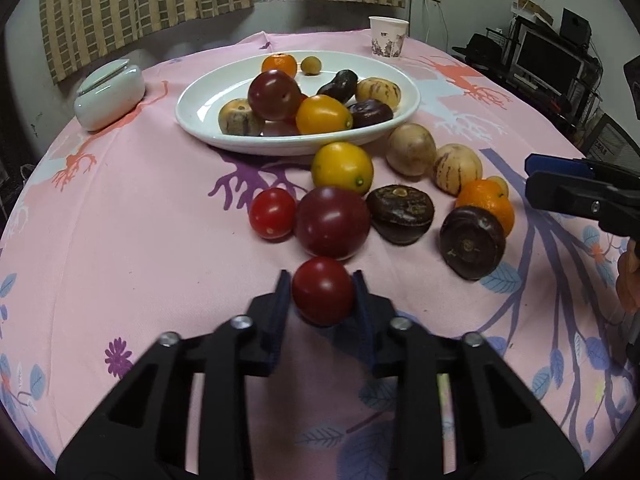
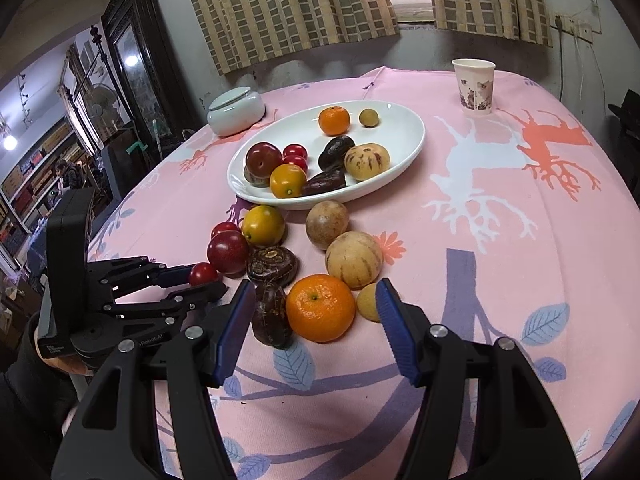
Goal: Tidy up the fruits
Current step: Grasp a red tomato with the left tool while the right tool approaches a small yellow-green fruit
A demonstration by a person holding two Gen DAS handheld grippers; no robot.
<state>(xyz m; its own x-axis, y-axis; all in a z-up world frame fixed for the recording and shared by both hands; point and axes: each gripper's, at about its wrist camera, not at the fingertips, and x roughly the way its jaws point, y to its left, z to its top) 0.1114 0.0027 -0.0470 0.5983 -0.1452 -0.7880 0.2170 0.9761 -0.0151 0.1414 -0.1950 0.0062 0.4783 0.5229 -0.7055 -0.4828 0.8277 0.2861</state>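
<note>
The left gripper [image 1: 323,294] has a small red tomato [image 1: 323,295] pinched between its fingers, one pad against each flank, so the round fruit cannot roll out sideways. Whether the tomato is clear of the cloth or just resting on it is hard to tell from here. The side-on grip across the widest part looks like the sensible choice for something this smooth and soft.

Over on the other side, the right gripper [image 2: 318,312] sits with its blue fingers [image 2: 394,330] spread wide, empty, aimed at the orange mandarin [image 2: 321,307]. A dark purple fruit [image 2: 272,316] lies touching the mandarin's left side and a small tan fruit [image 2: 370,302] sits just beside its right, so the wide opening makes sense: the fingers need room to slip down between neighbours.

The white plate [image 1: 192,114] lies farther back on the table [image 1: 120,220] and already carries a mixed pile, with bare room along its left and far edge. Loose fruit is clustered just in front of it, including a large dark red plum [image 1: 332,222] directly between the held tomato and the plate.

Likely step: carry the tomato over that plum to the plate. The risk is squeezing too hard, or nudging the plum in passing.
</note>
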